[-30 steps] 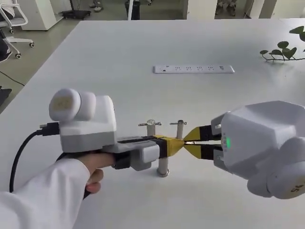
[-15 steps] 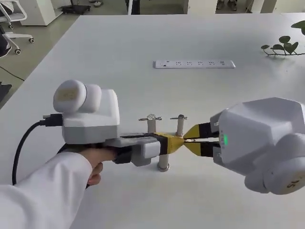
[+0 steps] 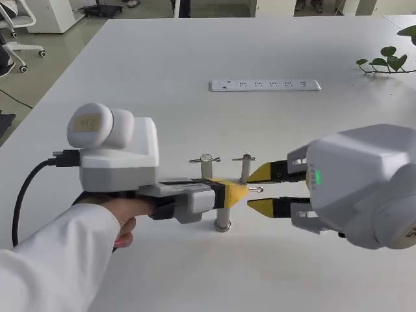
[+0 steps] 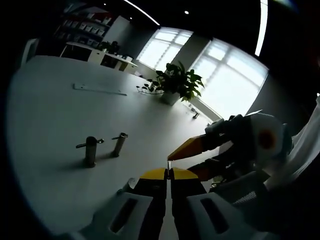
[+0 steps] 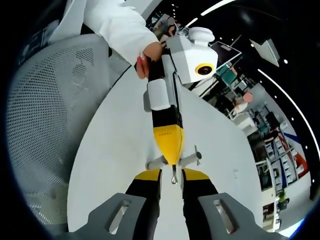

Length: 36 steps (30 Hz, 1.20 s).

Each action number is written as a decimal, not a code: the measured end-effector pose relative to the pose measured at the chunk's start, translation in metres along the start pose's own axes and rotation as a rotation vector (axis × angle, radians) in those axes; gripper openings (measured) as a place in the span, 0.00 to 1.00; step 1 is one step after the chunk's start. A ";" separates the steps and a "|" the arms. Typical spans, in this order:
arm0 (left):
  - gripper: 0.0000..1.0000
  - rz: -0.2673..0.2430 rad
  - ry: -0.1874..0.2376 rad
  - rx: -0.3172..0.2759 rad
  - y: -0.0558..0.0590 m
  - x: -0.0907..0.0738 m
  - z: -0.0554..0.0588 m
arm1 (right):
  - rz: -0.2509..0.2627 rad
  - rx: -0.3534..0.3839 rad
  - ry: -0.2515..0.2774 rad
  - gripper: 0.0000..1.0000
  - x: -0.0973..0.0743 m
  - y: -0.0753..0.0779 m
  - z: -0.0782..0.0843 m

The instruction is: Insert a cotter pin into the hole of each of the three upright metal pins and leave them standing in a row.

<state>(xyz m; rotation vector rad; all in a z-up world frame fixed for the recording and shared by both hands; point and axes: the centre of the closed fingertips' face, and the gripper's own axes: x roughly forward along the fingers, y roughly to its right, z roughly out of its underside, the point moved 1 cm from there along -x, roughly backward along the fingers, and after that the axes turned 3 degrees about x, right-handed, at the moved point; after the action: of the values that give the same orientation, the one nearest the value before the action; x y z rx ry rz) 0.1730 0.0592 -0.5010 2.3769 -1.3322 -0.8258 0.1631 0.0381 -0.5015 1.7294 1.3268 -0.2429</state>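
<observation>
My left gripper (image 3: 235,193) is shut on the near upright metal pin (image 3: 223,223), which stands on the white table (image 3: 162,97). A cotter pin (image 3: 255,190) sticks out of that pin to the right, its loop between the spread yellow jaws of my right gripper (image 3: 265,190), which is open. In the right gripper view the loop of the cotter pin (image 5: 173,179) hangs free between my right gripper's (image 5: 171,172) jaws. Behind stand two more metal pins (image 3: 206,167) (image 3: 246,167), each with a cotter pin across its top. In the left gripper view they (image 4: 90,151) (image 4: 119,144) stand left of my left gripper (image 4: 169,172).
A white power strip (image 3: 264,86) lies further back on the table. A trailing plant (image 3: 387,62) sits at the right edge. A black cable (image 3: 29,188) runs from the left gripper off the table's left side. An office chair (image 3: 10,26) stands on the floor at far left.
My right gripper's jaws have opened and let go of the cotter pin, which stays in the held metal pin. The left gripper has kept its hold.
</observation>
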 end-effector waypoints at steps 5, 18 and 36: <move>0.00 0.011 -0.005 0.049 0.000 -0.007 -0.001 | -0.021 0.175 -0.009 0.17 -0.001 0.000 0.015; 0.00 0.085 -0.042 0.348 0.012 -0.017 0.003 | -0.169 0.565 0.168 0.21 -0.003 -0.006 0.004; 0.00 0.183 -0.044 0.559 0.027 -0.019 0.006 | -0.227 0.546 0.189 0.00 -0.005 -0.020 -0.007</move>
<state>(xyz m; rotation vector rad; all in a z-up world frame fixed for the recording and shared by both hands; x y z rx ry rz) 0.1431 0.0615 -0.4860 2.5771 -1.9738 -0.4997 0.1415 0.0398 -0.5055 2.0844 1.7102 -0.6312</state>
